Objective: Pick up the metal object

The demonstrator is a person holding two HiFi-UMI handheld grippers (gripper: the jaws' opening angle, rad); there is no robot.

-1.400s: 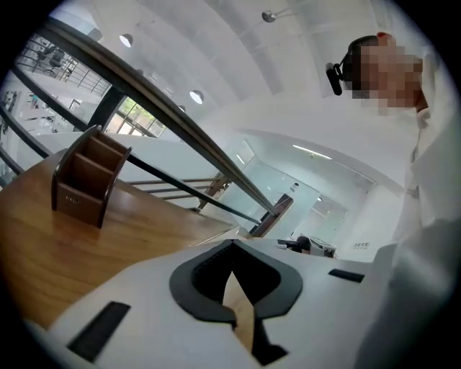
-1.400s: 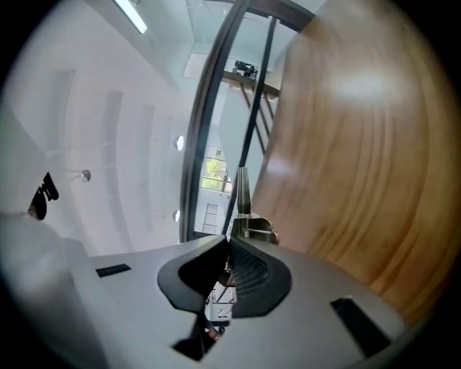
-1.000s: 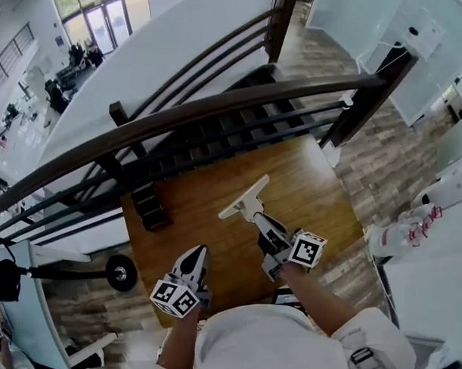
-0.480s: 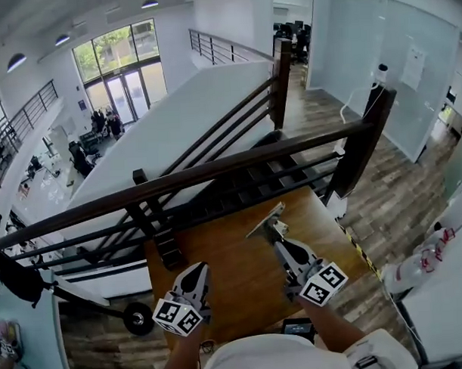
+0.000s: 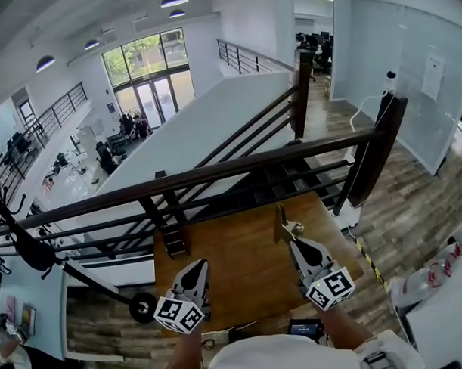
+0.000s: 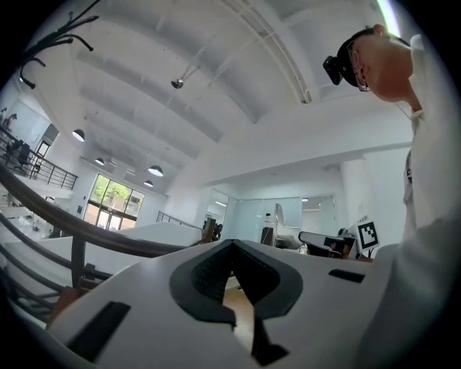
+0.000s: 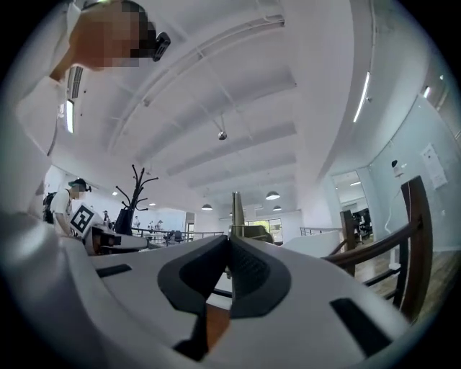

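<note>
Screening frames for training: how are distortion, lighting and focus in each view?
Head view: fisheye bends the dark wooden handrail, light even. Left gripper view: black round vignette, white left gripper looms large. Right gripper view: same vignette, ceiling strip light glares, flat metal object seen edge-on.

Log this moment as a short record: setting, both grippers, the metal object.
Setting: wooden table beside a dark railing
Left gripper: jaws together, nothing between them
Right gripper: shut on the metal object, held up over the table
Object pose: pale, sticking out past the jaw tips
</note>
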